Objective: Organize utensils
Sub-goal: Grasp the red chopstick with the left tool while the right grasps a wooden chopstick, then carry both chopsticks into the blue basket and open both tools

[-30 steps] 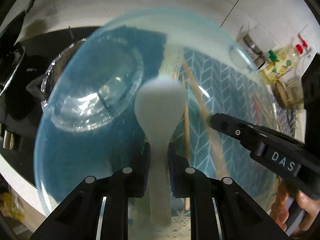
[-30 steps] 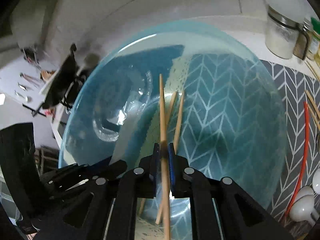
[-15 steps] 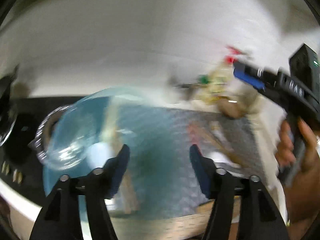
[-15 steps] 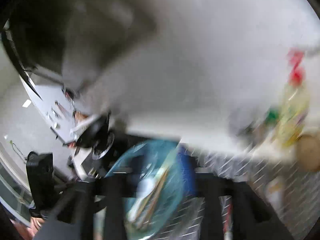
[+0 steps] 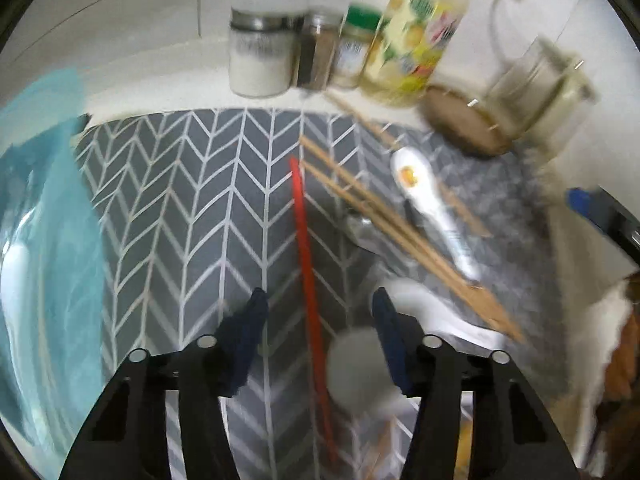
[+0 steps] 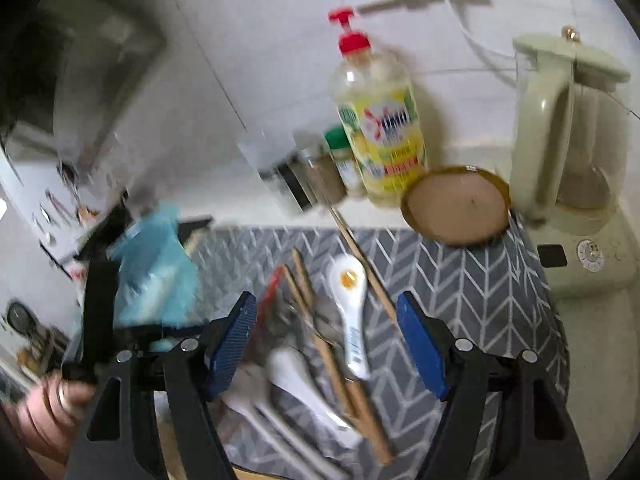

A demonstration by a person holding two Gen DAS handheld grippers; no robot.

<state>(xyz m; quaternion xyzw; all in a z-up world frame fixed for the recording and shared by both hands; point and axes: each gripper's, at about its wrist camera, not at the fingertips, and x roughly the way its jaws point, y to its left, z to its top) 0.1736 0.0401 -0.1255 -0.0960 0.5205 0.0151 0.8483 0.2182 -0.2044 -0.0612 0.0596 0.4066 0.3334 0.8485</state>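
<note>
On the grey herringbone mat (image 5: 192, 208) lie several wooden chopsticks (image 5: 400, 232), a red chopstick (image 5: 304, 240), a white spoon with an orange print (image 5: 424, 196) and blurred plain white spoons (image 6: 292, 376). My left gripper (image 5: 318, 320) hangs over the red chopstick, which runs between its jaws on the mat. The jaws are closing and the pads touch nothing. A white spoon bowl (image 5: 360, 364) sits by its right finger. My right gripper (image 6: 326, 320) is open above the printed spoon (image 6: 348, 292) and the chopsticks (image 6: 320, 320). The blue bowl (image 5: 40, 260) stands at the left.
Along the back wall stand spice jars (image 5: 260, 60), a dish soap bottle (image 6: 380, 132), a round brown lid (image 6: 456, 204) and a pale green kettle (image 6: 568, 132). A hand (image 6: 52, 400) holds the left gripper at the lower left of the right wrist view.
Both grippers opened, letting go of the white spoon and the chopstick over the blue bowl. Both then swung right, from the bowl to above the utensils on the mat.
</note>
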